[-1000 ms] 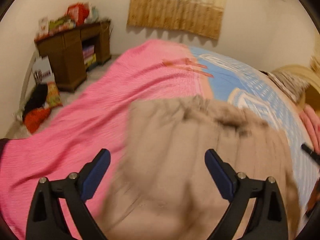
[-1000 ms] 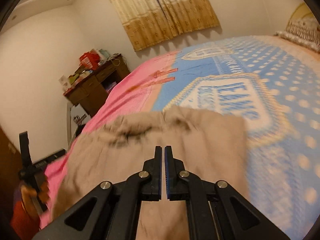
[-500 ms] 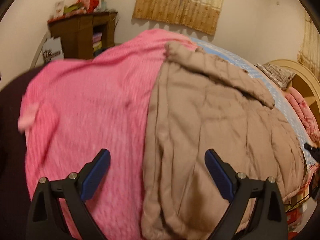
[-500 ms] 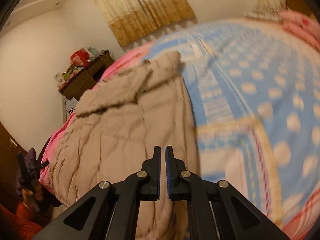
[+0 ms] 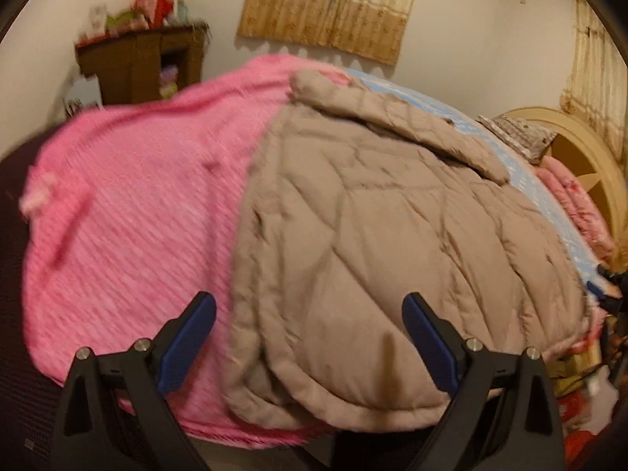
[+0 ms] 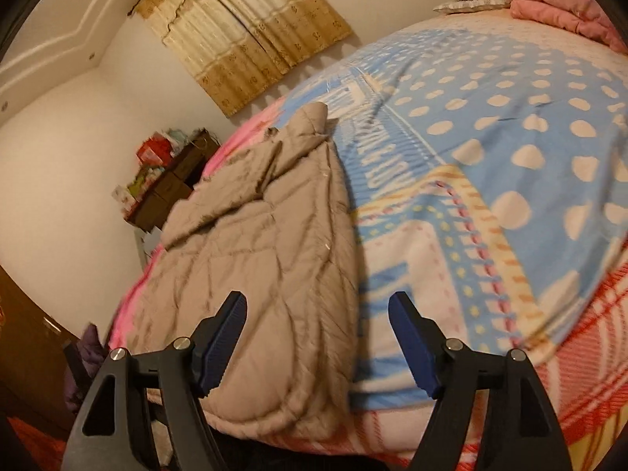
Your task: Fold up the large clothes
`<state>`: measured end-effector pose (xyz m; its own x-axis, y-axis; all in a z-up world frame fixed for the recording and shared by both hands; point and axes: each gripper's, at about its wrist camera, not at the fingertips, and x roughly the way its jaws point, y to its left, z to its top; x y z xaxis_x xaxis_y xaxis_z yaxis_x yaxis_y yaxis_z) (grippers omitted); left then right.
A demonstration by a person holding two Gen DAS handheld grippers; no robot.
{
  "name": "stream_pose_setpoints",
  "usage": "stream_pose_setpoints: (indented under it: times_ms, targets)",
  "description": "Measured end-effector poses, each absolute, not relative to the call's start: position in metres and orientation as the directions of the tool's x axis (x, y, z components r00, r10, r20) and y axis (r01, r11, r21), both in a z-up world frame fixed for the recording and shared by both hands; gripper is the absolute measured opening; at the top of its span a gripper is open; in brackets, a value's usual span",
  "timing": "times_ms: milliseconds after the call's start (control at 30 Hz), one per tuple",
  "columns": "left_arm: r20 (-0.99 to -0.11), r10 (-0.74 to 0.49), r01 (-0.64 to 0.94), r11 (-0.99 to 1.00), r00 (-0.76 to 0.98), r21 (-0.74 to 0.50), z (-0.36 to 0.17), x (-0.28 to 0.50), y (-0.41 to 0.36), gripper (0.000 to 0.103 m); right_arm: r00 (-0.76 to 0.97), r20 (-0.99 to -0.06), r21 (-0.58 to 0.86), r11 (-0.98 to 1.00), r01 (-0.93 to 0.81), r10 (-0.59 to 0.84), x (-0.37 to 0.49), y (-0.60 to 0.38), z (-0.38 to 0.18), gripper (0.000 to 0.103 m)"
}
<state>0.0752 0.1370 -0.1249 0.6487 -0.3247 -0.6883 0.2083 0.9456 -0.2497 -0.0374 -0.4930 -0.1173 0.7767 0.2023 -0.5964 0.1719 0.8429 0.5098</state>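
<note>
A beige quilted coat (image 5: pixel 384 243) is seen laid flat across a bed, and everything else is placed in relation to it. To its left, a pink ribbed blanket (image 5: pixel 129 216) is spread over the mattress, with the coat's left edge lying on it. Beyond the coat's far left corner, a dark wooden cabinet (image 5: pixel 137 62) piled with packages is set against the wall, and a patterned curtain (image 5: pixel 329 4) is hung behind the coat's far end. The left gripper (image 5: pixel 310 337) is held over the coat's near hem with its blue pads spread wide and nothing pinched between them. To the coat's right, a blue dotted blanket (image 6: pixel 510 125) is stretched out, the coat's right edge resting on it. The right gripper (image 6: pixel 318 337) is poised above that same near right edge, its jaws opening, the fabric below them but not pressed by either pad. Past the coat's far right, folded pink bedding (image 6: pixel 557 4) is stacked.
</note>
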Motion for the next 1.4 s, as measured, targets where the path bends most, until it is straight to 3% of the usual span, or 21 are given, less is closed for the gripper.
stream_pose_setpoints:
  times_ms: [167, 333, 400, 433, 533, 633, 667, 767, 900, 1167, 1400]
  targets:
    - [-0.7, -0.271, 0.223, 0.961, 0.661, -0.161, -0.132, 0.067, 0.122, 0.096, 0.739, -0.639, 0.469, 0.87, 0.151, 0.216, -0.044, -0.479, -0.135, 0.075]
    - [-0.683, -0.3, 0.22, 0.954, 0.666, -0.204, -0.129, 0.065, 0.12, 0.093, 0.728, -0.642, 0.467, 0.875, 0.125, 0.239, -0.035, -0.466, -0.144, 0.075]
    - [-0.685, -0.306, 0.228, 0.952, 0.662, -0.204, -0.129, 0.063, 0.118, 0.088, 0.693, -0.657, 0.485, 0.87, 0.086, 0.297, -0.029, -0.456, -0.148, 0.065]
    - [-0.685, -0.316, 0.237, 0.948, 0.656, -0.211, -0.13, 0.061, 0.119, 0.086, 0.673, -0.674, 0.475, 0.877, 0.078, 0.305, -0.026, -0.45, -0.15, 0.055]
    - [-0.684, -0.39, 0.241, 0.92, 0.616, -0.308, -0.14, 0.06, 0.119, 0.074, 0.657, -0.704, 0.407, 0.911, 0.06, 0.271, -0.026, -0.439, -0.151, 0.048]
    - [-0.685, -0.418, 0.173, 0.9, 0.596, -0.399, -0.155, 0.066, 0.129, 0.057, 0.64, -0.696, 0.483, 0.872, 0.082, 0.325, -0.022, -0.447, -0.159, 0.026]
    - [-0.679, -0.425, 0.157, 0.894, 0.599, -0.421, -0.155, 0.066, 0.133, 0.047, 0.633, -0.689, 0.512, 0.855, 0.082, 0.352, -0.022, -0.449, -0.16, 0.019]
    - [-0.655, -0.466, 0.159, 0.867, 0.595, -0.473, -0.145, 0.065, 0.142, 0.012, 0.625, -0.661, 0.578, 0.813, 0.073, 0.415, -0.021, -0.453, -0.156, 0.013]
    - [-0.592, -0.529, 0.174, 0.816, 0.608, -0.551, -0.117, 0.066, 0.147, 0.009, 0.671, -0.531, 0.698, 0.716, 0.001, 0.517, -0.016, -0.461, -0.129, 0.011]
    - [-0.522, -0.524, 0.213, 0.813, 0.673, -0.543, -0.049, 0.106, 0.144, 0.008, 0.742, -0.339, 0.759, 0.634, -0.147, 0.578, 0.026, -0.462, -0.066, 0.011]
    - [-0.53, -0.452, 0.159, 0.847, 0.718, -0.508, -0.015, 0.164, 0.143, 0.008, 0.795, -0.306, 0.721, 0.672, -0.166, 0.524, 0.083, -0.474, -0.017, 0.011]
